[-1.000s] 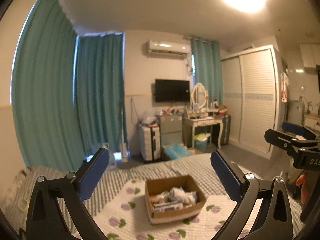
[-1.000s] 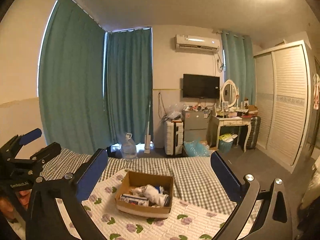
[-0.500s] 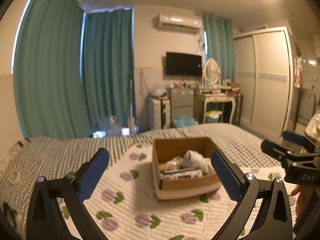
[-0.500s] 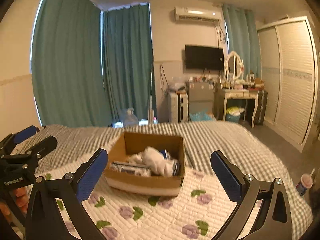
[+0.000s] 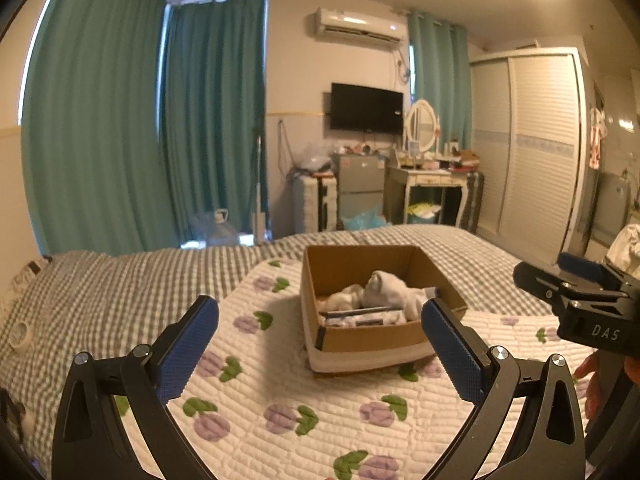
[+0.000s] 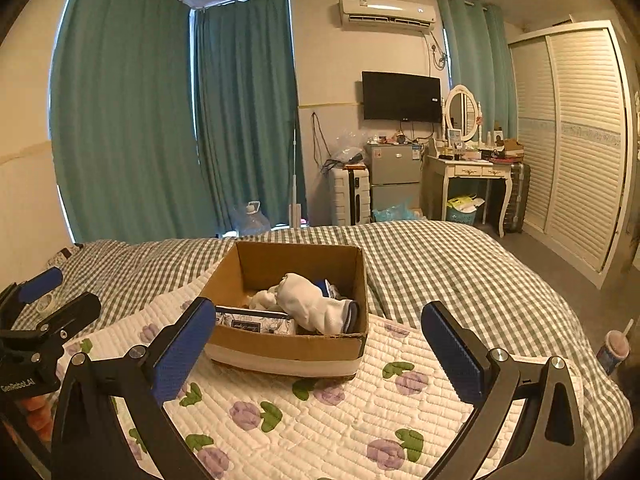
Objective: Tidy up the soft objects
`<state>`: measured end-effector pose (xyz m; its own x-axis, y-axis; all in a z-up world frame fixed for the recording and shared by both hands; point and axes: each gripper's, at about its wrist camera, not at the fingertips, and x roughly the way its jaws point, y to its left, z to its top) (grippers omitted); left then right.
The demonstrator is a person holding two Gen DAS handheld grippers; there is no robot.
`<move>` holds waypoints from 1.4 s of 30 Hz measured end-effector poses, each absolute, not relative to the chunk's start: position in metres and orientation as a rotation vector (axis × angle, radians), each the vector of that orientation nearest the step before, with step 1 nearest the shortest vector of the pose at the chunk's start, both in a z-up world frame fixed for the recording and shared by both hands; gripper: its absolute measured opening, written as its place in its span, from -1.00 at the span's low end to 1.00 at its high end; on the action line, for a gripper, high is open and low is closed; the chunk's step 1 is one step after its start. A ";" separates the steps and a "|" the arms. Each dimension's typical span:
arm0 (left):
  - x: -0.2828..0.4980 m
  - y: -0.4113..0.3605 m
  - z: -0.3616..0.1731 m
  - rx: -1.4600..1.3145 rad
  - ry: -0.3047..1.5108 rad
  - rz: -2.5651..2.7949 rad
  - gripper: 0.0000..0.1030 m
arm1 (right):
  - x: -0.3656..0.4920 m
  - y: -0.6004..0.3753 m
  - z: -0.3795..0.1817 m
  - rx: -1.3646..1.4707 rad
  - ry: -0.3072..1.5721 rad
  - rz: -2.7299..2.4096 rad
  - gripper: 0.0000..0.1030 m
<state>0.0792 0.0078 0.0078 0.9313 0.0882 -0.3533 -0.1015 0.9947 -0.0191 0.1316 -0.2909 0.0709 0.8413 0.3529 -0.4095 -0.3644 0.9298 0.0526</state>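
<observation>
Your left hand-held gripper (image 5: 320, 322) is released, jaws wide, nothing between them; same for your right hand-held gripper (image 6: 316, 322). Both hover above the flowered quilt (image 6: 360, 412), aimed at the cardboard box (image 6: 288, 348) just ahead. In the box: a white rolled sock (image 6: 312, 306), long axis running from back-left to front-right in the right wrist view, its blue-trimmed cuff end toward the box's right wall. A smaller white bundle (image 6: 264, 300) lies beside it on the left, and a flat floral-print packet (image 6: 256, 322) sits along the front wall. The box rests on the quilt, atop the checked bedspread (image 6: 440, 264). A tape roll (image 5: 18, 334) lies far left on the bed. A drink cup (image 6: 614, 350) stands off the bed's right edge.
</observation>
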 end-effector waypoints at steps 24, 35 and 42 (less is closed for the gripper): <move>0.083 0.015 0.005 -0.063 0.383 0.097 1.00 | 0.125 -0.280 0.073 -0.070 0.438 0.385 1.00; 0.083 0.017 0.004 -0.060 0.386 0.091 1.00 | 0.123 -0.280 0.072 -0.076 0.441 0.388 1.00; 0.084 0.019 0.003 -0.057 0.387 0.090 1.00 | 0.123 -0.280 0.071 -0.076 0.439 0.388 1.00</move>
